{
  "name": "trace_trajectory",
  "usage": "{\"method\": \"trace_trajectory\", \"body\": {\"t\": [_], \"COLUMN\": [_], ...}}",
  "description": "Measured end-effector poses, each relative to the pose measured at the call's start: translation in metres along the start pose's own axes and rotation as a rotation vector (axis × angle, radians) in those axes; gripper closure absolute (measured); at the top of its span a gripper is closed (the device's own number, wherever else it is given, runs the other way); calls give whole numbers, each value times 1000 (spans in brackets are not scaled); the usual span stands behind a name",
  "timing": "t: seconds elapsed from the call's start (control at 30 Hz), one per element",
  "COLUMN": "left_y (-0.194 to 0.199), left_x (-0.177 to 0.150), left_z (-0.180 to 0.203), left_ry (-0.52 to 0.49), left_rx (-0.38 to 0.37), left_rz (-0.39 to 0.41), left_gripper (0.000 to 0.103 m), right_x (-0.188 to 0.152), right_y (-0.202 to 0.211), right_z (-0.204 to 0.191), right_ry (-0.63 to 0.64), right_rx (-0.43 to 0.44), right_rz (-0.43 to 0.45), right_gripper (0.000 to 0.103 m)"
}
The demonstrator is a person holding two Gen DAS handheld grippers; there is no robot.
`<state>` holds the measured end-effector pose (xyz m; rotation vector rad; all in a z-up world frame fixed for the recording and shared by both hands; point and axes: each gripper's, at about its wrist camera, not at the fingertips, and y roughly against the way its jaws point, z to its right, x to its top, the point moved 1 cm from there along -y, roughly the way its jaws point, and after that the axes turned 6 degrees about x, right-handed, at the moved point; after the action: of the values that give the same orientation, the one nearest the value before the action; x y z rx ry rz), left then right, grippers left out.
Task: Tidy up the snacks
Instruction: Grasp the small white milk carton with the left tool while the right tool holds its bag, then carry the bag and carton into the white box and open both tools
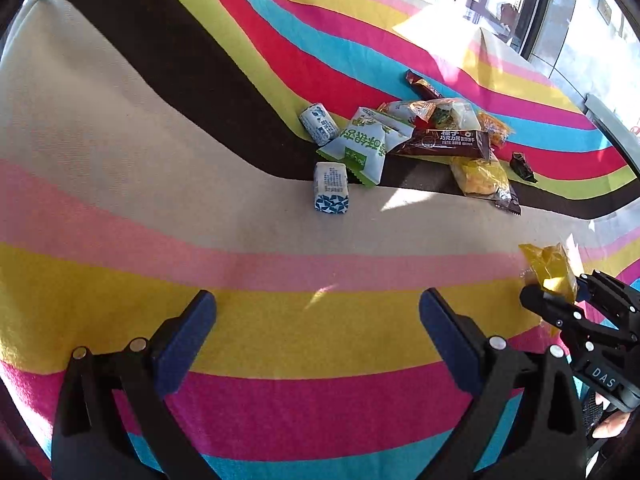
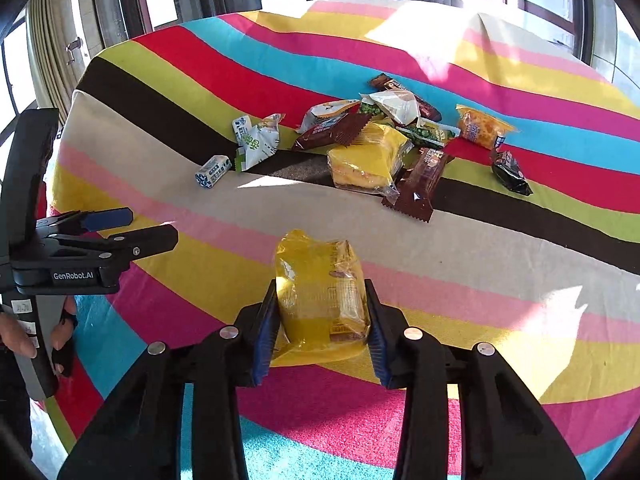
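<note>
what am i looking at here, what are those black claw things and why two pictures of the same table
The black claws are two hand-held grippers; a person carries one in each hand, and part of a hand shows at the right camera's left edge. Each gripper has its own wide-angle camera looking along its fingers, so you get two views of one table.

The left gripper is open, with nothing between its blue pads. The right gripper is closed on a yellow packet, which also shows at the right edge of the left view.

On the striped cloth lies a pile of snacks: brown bars, green and white packets, a yellow cake, small blue and white sweets.
</note>
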<state>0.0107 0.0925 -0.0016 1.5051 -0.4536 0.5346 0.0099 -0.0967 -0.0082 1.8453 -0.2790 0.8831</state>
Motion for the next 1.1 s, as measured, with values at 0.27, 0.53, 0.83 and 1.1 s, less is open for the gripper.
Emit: {"method": "trace_trajectory", "body": {"t": [0.27,0.53,0.83,1.1], "left_y": [-39,-43,16,46], "left_x": [56,60,-7,-49], "left_z": [18,23,51,70], "left_ry": [-394,-326,-218,-189], "left_rx": [-96,-94,-187,-198], "left_rz": [-2,4,76,75], "left_gripper": [2,61,82,82], "right_x": [2,1,0,-2], "right_y": [-2,0,-2,7], "right_z": [3,15,14,12], "right_ry": [-19,-88,-94,-83], "right_rx": [11,72,76,62], "right_rz": [-22,0,3,22], "right_gripper": [63,63,64,64]}}
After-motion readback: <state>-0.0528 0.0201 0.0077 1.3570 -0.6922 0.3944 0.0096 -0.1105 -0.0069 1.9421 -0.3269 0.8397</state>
